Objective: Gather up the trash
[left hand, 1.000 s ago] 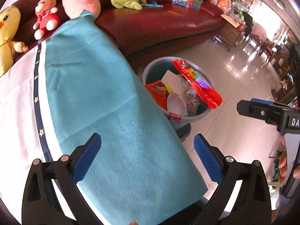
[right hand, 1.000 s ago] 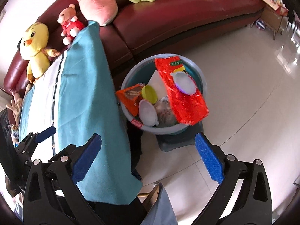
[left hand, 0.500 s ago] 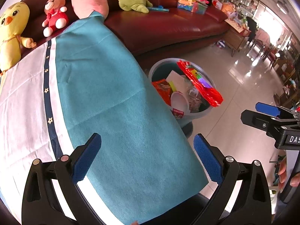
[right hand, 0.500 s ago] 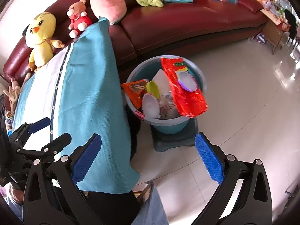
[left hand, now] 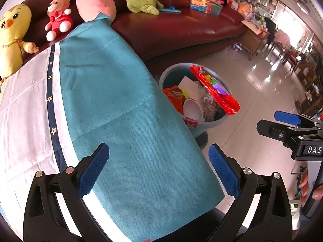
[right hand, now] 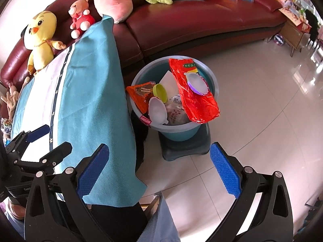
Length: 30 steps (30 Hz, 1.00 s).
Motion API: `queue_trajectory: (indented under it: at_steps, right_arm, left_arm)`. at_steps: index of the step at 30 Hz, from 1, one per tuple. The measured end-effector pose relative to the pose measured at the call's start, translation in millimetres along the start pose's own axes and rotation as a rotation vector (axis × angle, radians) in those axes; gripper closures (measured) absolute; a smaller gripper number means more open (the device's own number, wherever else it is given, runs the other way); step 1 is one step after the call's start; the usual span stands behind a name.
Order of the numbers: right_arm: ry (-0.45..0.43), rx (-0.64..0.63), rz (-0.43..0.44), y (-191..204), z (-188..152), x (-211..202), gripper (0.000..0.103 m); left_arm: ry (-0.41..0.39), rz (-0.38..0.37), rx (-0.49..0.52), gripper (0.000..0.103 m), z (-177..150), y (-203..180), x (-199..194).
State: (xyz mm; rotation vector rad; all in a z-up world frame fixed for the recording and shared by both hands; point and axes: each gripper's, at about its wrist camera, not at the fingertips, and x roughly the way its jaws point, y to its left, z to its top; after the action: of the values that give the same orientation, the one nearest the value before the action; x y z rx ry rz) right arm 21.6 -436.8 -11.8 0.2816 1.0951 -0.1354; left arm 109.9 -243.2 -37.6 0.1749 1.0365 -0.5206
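Observation:
A grey-blue bin [right hand: 213, 80] on a dark stand holds trash: a red wrapper [right hand: 193, 96], an orange wrapper [right hand: 139, 92], white lids and a green cup. It also shows in the left wrist view [left hand: 171, 72], just past the table's edge. My left gripper [left hand: 158, 171] is open and empty above the teal tablecloth [left hand: 121, 111]. My right gripper [right hand: 159, 171] is open and empty above the floor, near side of the bin. The right gripper shows at the left wrist view's right edge [left hand: 286, 125].
A dark red sofa [right hand: 201, 20] runs behind the table and bin, with plush toys [right hand: 40, 34] and books on it. Tiled floor [right hand: 262, 100] spreads to the right. A wooden side table [right hand: 296, 32] stands far right.
Both grippers have pulled back and up from the bin, which now sits farther away. Both stay open and empty.

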Motion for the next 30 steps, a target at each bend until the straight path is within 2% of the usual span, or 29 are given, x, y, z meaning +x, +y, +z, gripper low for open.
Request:
queue_trajectory:
  at_steps: [5, 12, 30]
  right_arm:
    - [0.008, 0.0, -0.006, 0, 1, 4, 0.007]
    - [0.025, -0.003, -0.01, 0, 1, 11, 0.007]
    - [0.028, -0.01, -0.033, -1, -1, 17, 0.007]
  left_arm:
    - [0.002, 0.008, 0.0, 0.004, 0, 0, 1]
    - [-0.036, 0.019, 0.003, 0.004, -2, 0, -2]
    - [-0.031, 0.059, 0.003, 0.004, -7, 0, 4]
